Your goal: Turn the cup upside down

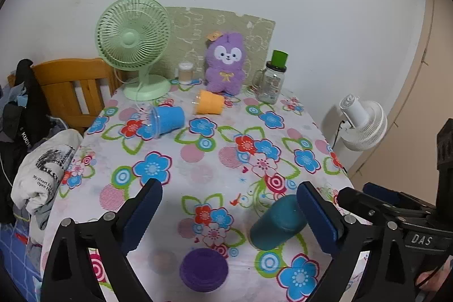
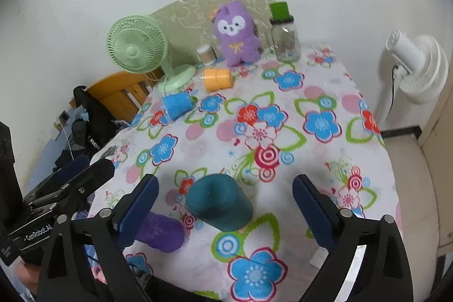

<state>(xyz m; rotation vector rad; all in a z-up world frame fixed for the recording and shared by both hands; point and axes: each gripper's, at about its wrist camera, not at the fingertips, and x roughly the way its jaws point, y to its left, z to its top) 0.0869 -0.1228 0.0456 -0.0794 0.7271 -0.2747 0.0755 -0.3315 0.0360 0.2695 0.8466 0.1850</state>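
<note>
The teal cup [image 2: 219, 201] sits bottom-up on the flowery tablecloth [image 2: 311, 92], between the wide-apart fingers of the right gripper [image 2: 225, 205]. The left gripper [image 1: 229, 212] is spread wide too, holding nothing. Only the right view shows the beige floor [image 2: 407, 163] under the white fan [image 2: 416, 67].

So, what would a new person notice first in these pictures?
Probably the flowered cloth that covers the table. At the back stand a purple plush and a green fan. In front, a teal cup lies between the fingers of the open right claw.
</note>
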